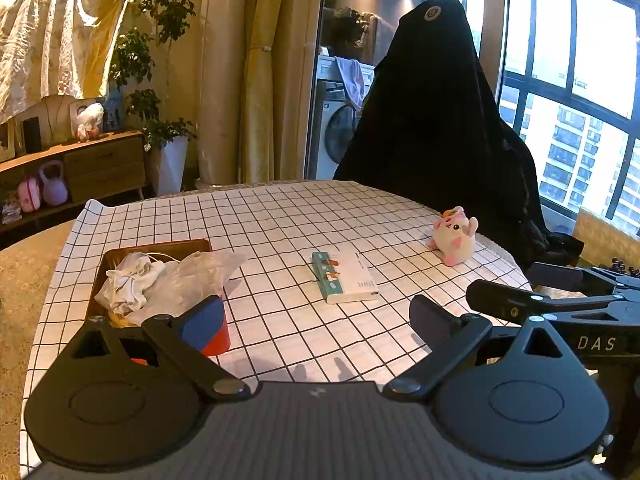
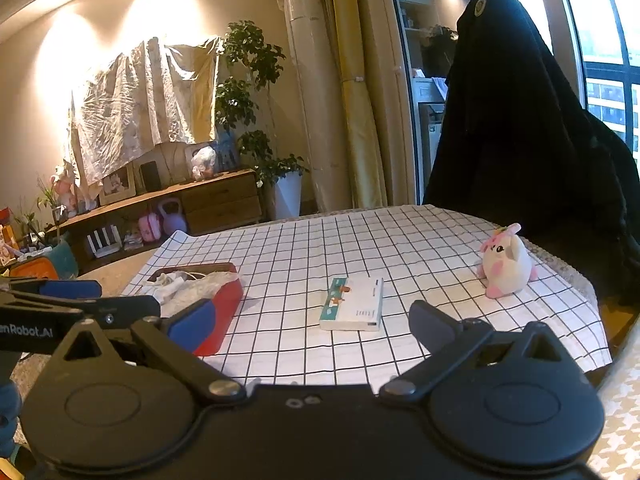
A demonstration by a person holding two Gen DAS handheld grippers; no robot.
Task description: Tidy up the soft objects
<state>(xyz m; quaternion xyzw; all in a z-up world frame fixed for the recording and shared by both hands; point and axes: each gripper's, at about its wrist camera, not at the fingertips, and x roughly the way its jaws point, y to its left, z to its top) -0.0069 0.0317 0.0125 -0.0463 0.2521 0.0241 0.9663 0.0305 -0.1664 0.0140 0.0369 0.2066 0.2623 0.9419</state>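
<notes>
Both the left gripper (image 1: 316, 316) and right gripper (image 2: 312, 322) hover spread and empty near the red tray (image 2: 224, 300) of crumpled cloths (image 1: 132, 280), so reaching past the tissue pack (image 2: 352, 308) risks toppling the far plush toy (image 2: 506, 264).

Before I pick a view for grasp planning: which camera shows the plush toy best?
The right wrist view: the plush toy looks larger there, standing apart on the checked tablecloth. The left wrist view shows it smaller, near the table's far right edge.
</notes>
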